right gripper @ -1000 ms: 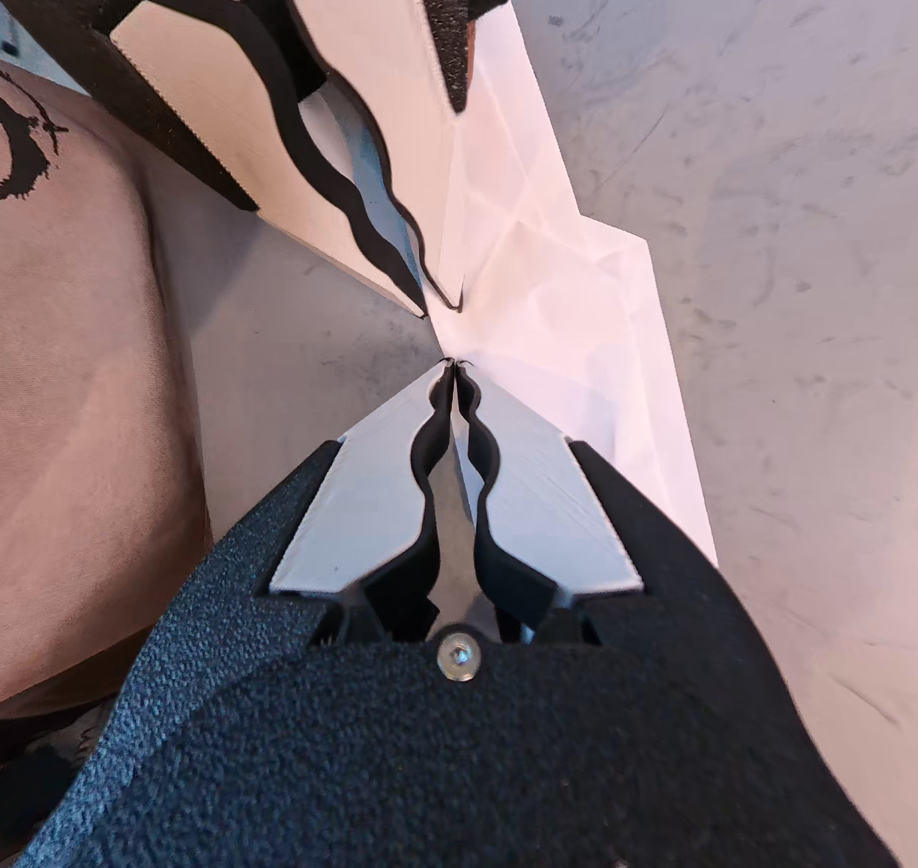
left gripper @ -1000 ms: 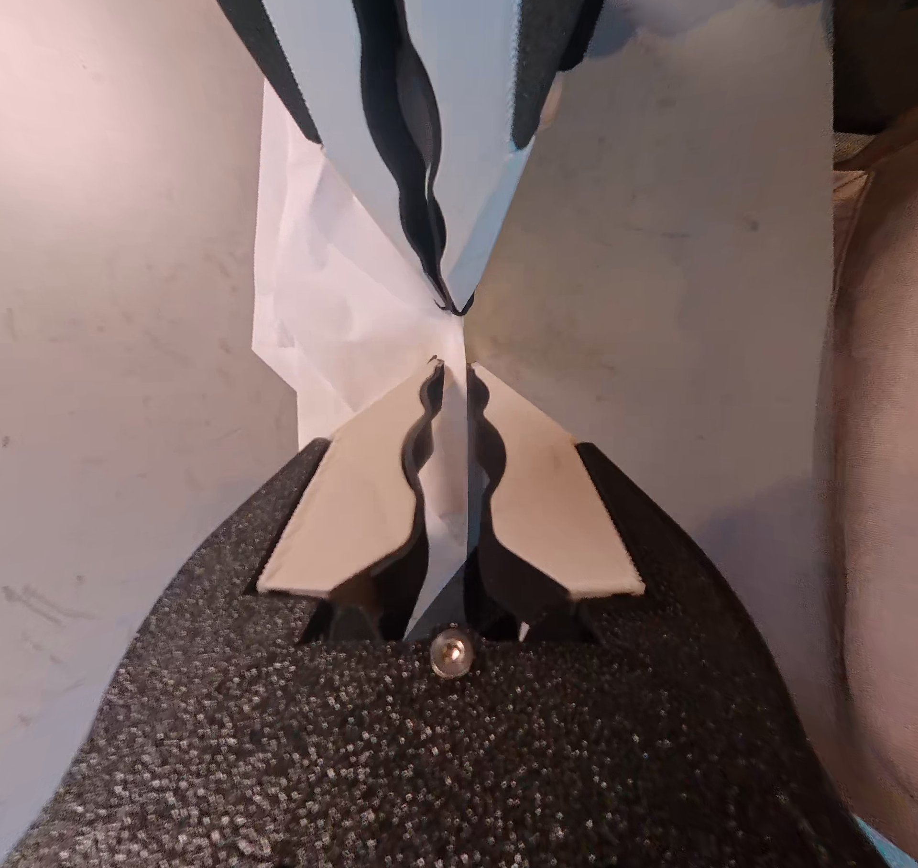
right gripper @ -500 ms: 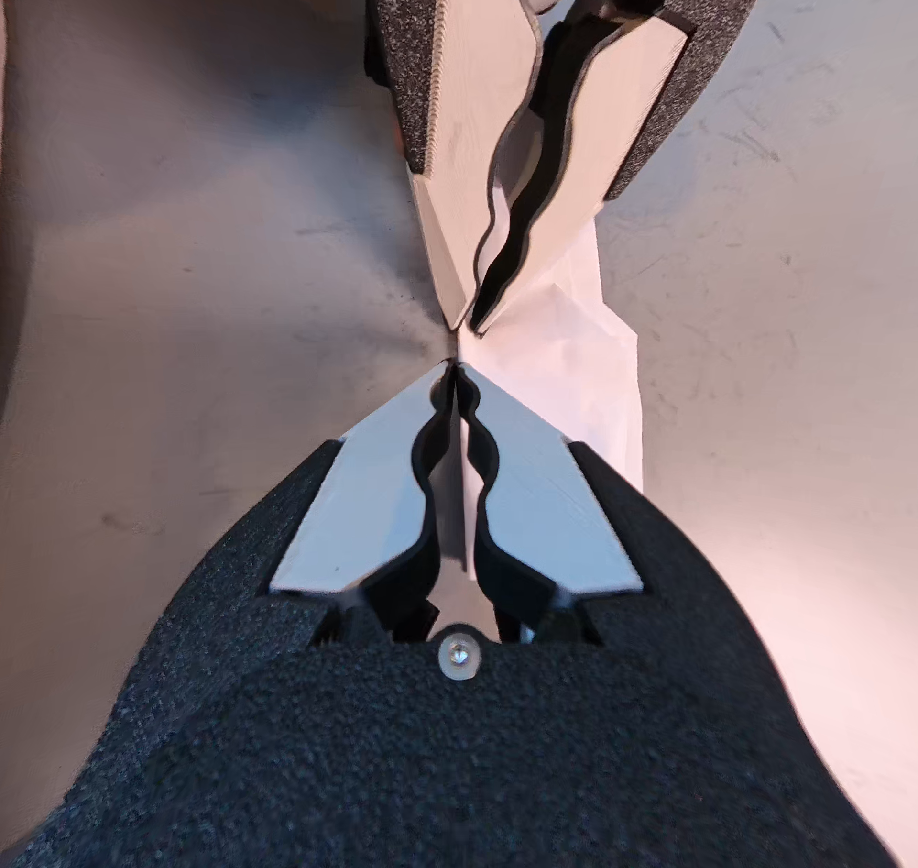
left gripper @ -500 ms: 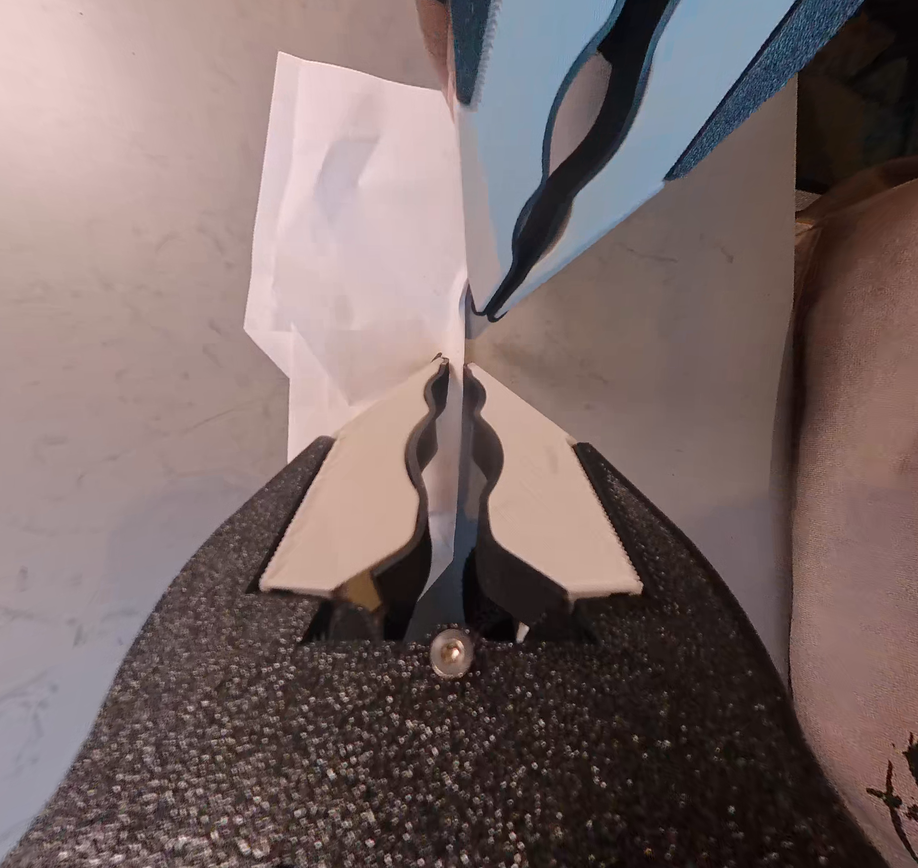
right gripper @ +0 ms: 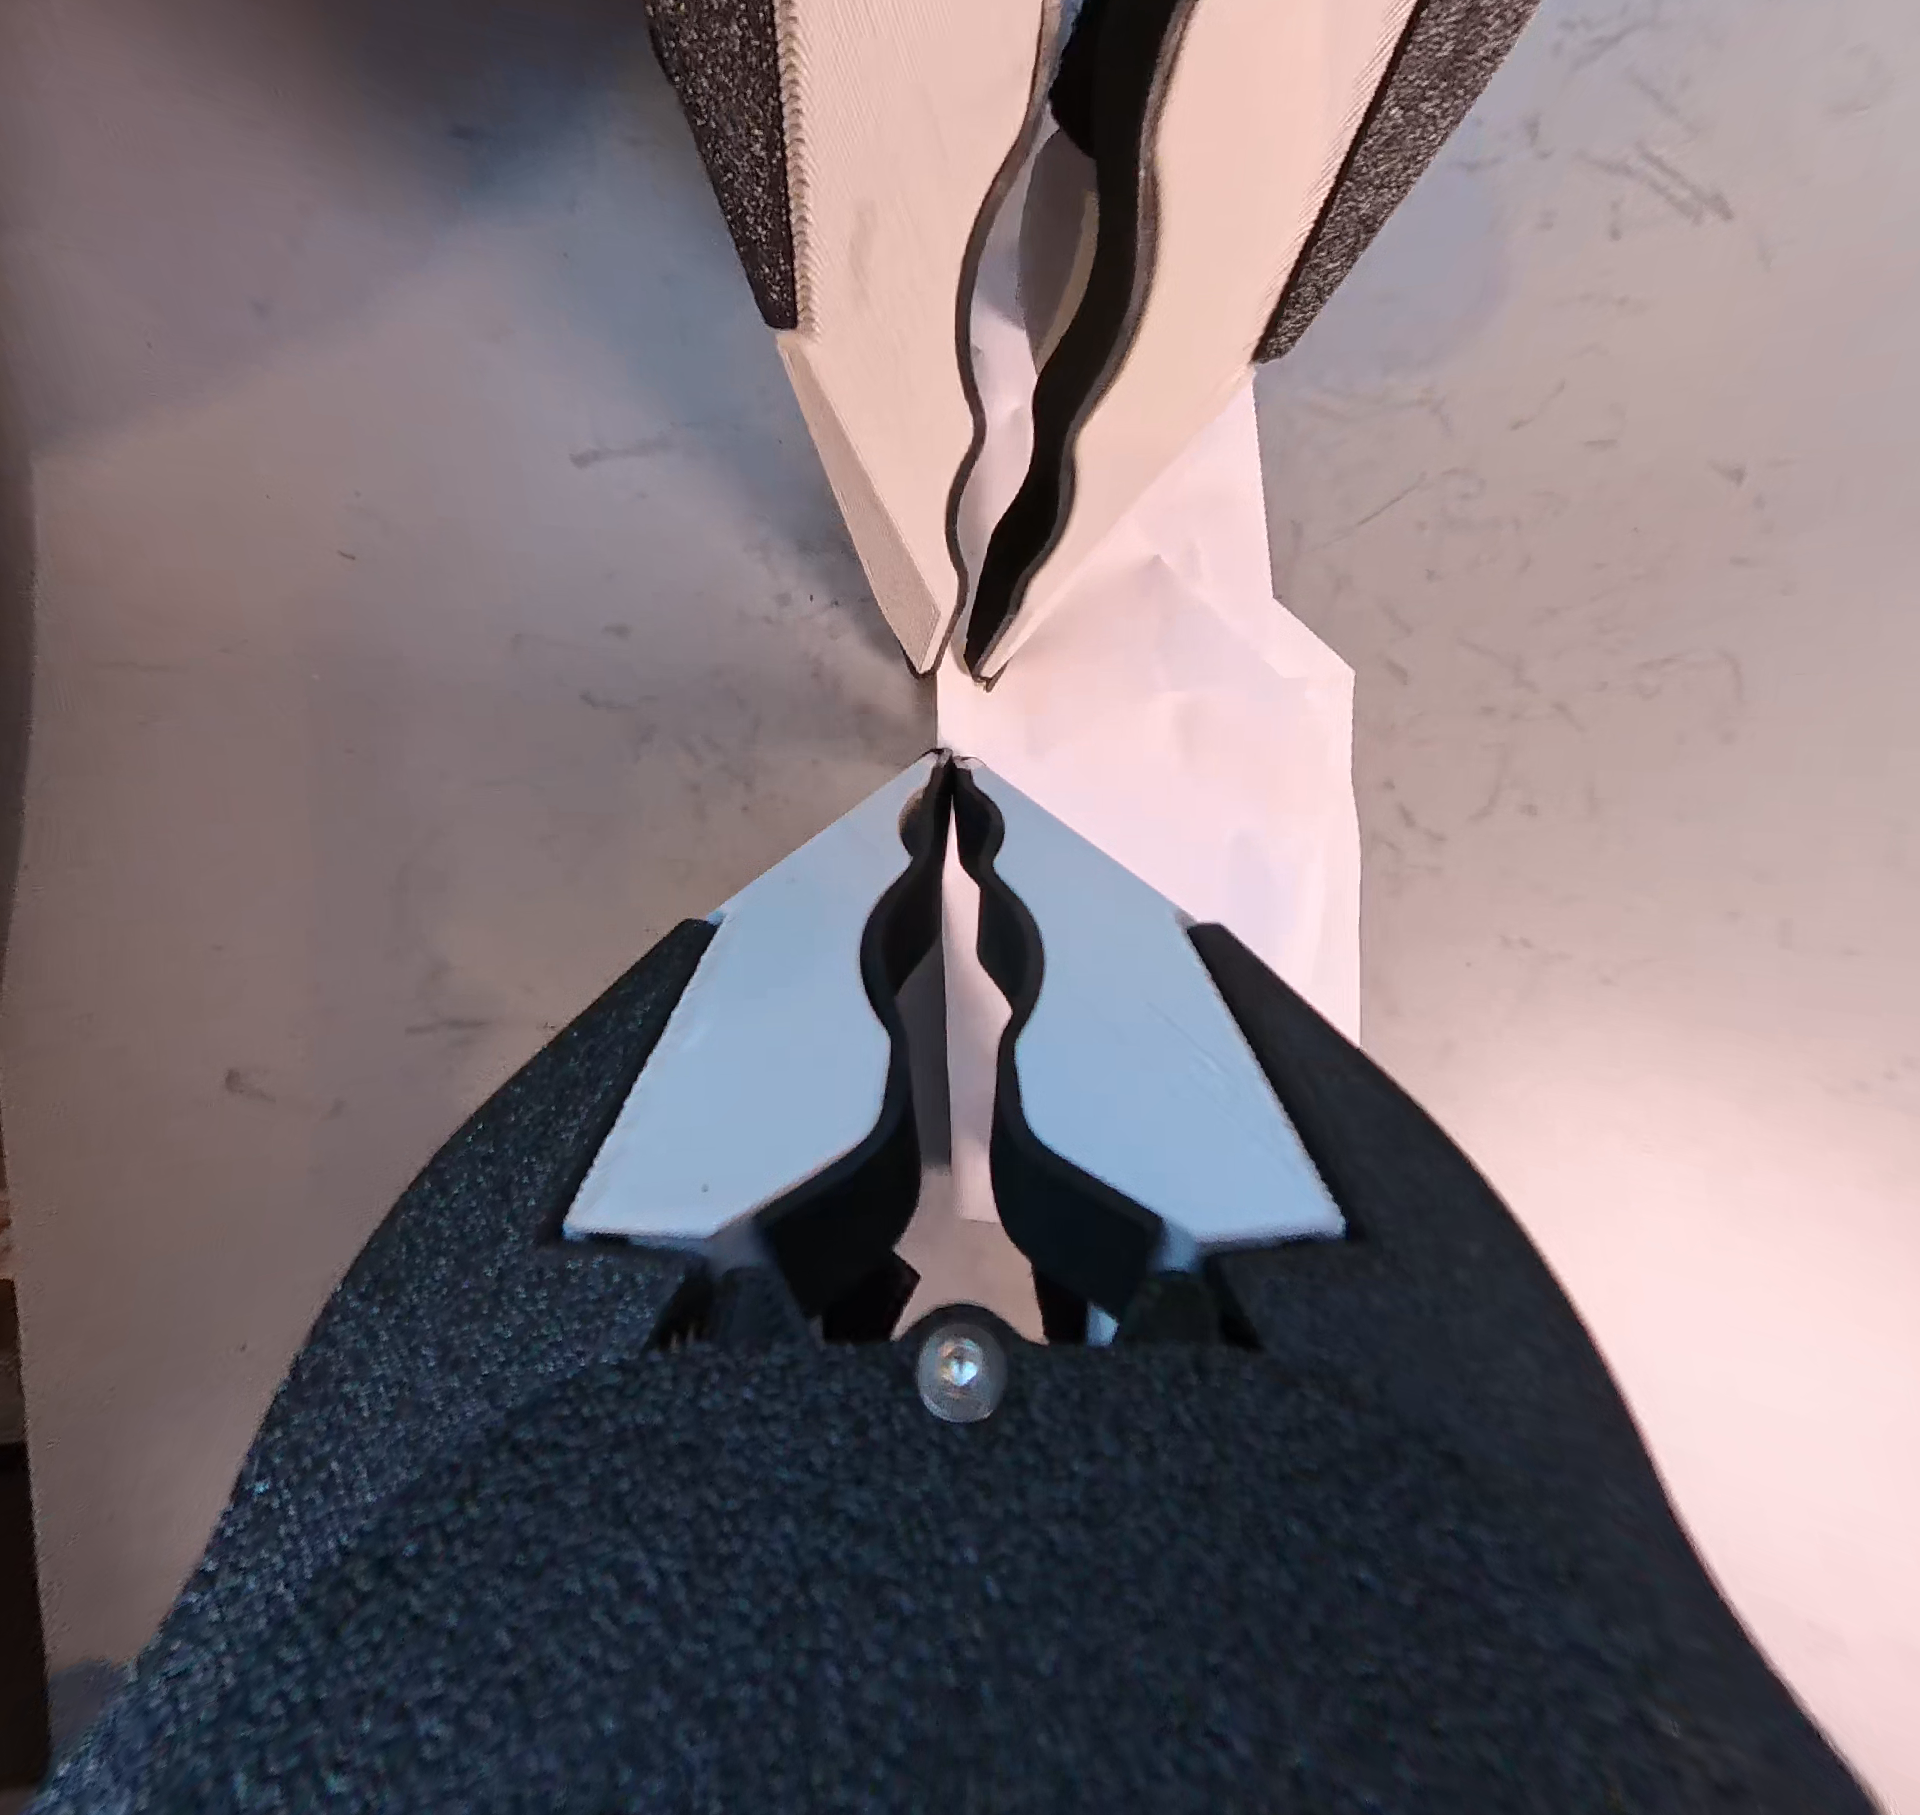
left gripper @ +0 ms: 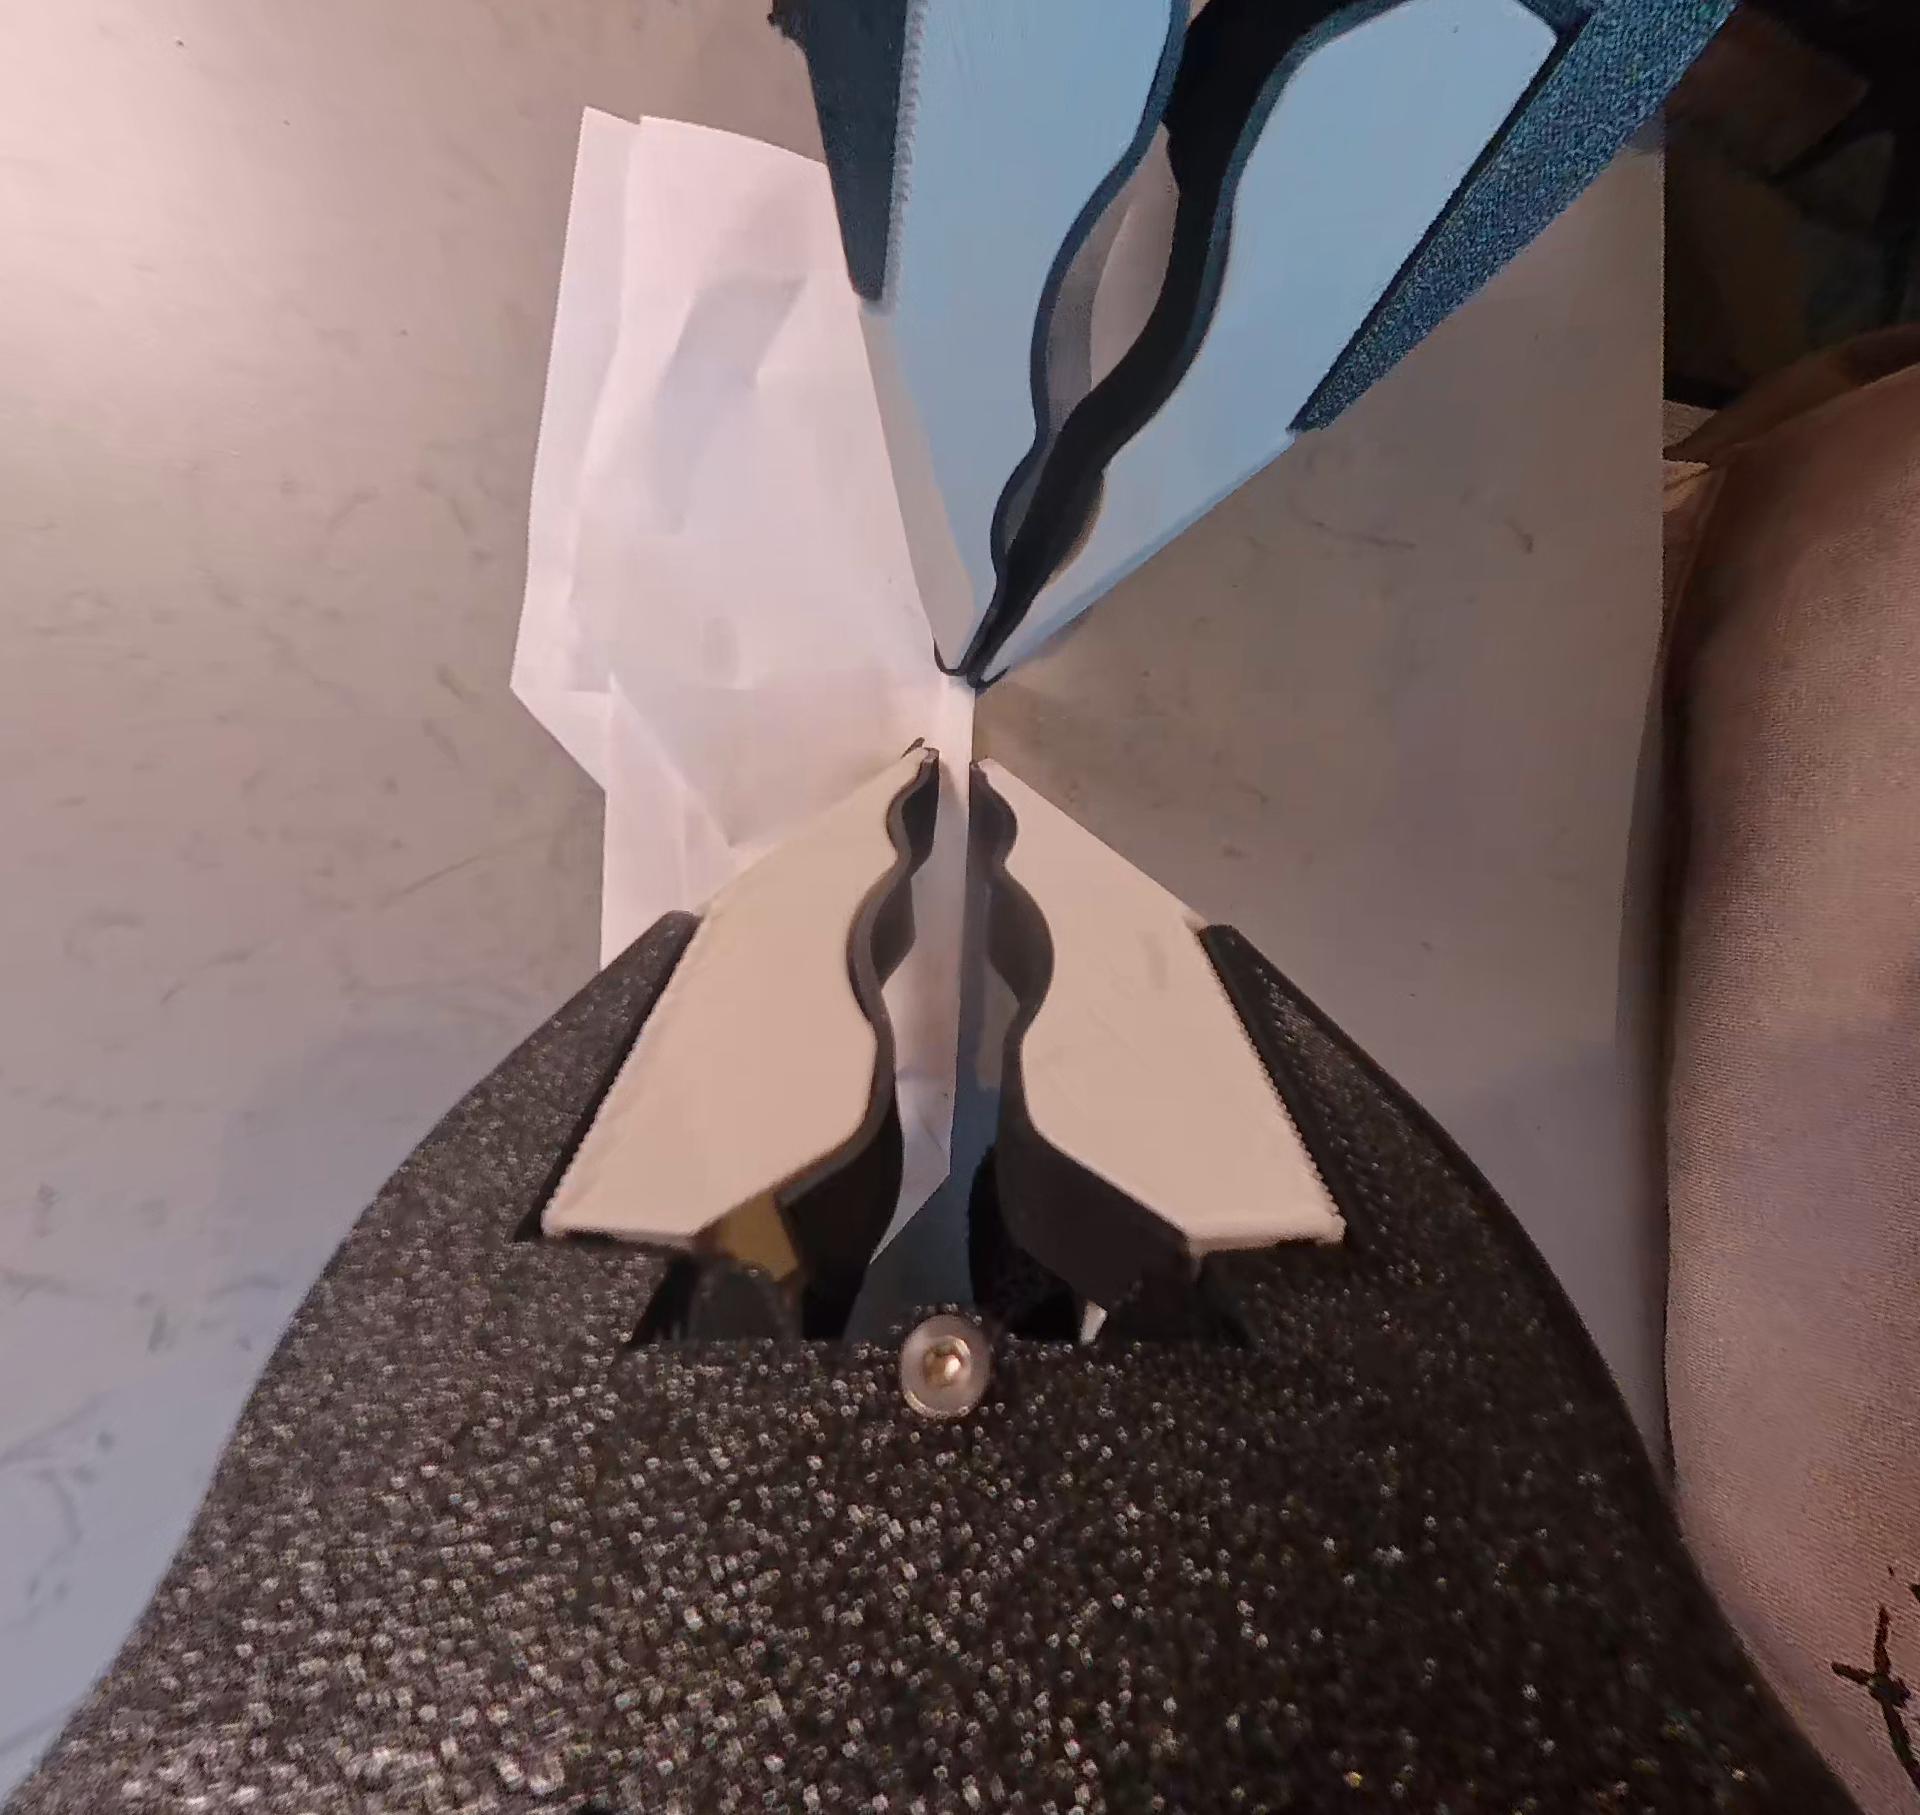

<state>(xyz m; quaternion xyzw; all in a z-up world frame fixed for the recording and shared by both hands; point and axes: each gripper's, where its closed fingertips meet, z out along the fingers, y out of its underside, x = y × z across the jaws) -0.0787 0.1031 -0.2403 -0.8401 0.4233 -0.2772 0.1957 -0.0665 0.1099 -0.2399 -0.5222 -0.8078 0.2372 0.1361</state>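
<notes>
Paper [left gripper: 727,518], white and creased, is pinched along one edge by both my grippers: left gripper [left gripper: 951,763] and right gripper [right gripper: 951,757] clamp it tip-to-tip, w/ the rest drooping over the counter [left gripper: 260,622], prob. to keep that edge taut.

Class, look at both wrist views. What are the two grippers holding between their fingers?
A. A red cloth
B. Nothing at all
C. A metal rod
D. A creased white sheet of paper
D: the left gripper and the right gripper are each shut on the same creased white sheet of paper, which hangs above the grey table.
</notes>
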